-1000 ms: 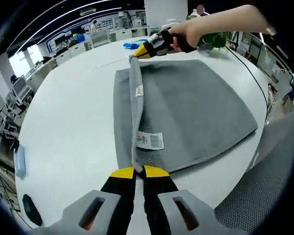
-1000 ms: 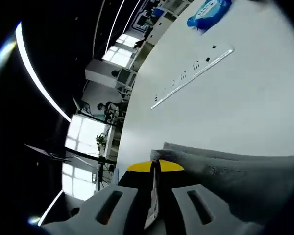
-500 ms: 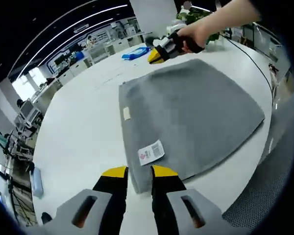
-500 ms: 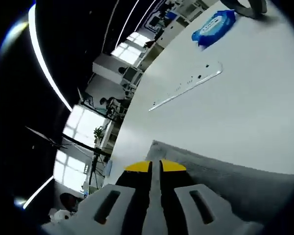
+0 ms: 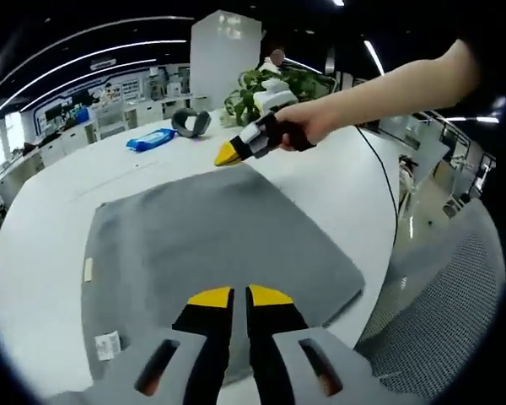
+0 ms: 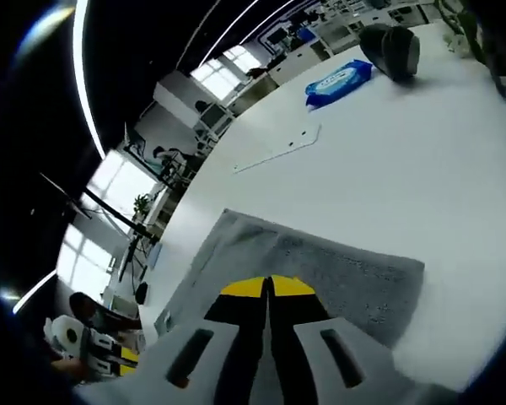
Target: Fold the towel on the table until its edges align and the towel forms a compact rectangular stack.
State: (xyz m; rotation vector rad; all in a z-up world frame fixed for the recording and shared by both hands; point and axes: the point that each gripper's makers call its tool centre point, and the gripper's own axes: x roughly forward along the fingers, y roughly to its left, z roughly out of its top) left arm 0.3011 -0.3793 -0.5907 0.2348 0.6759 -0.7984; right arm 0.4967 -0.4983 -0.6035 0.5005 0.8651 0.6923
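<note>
While towel [image 5: 211, 245] lies flat, left gripper [image 5: 232, 296] slightly parted, right gripper [image 6: 268, 287] closed, empty.

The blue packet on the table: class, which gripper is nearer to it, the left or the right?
Right. The right gripper hovers at the towel's far edge, on the side where the blue packet lies. The left gripper is over the towel's near edge, farther from it.

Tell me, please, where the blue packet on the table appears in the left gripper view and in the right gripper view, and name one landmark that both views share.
Left gripper view: the blue packet lies upper left, on the white table beyond the grey towel.
Right gripper view: the blue packet lies upper right, beyond the towel.
Shared landmark: the dark rounded object beside the packet, also visible here.
</note>
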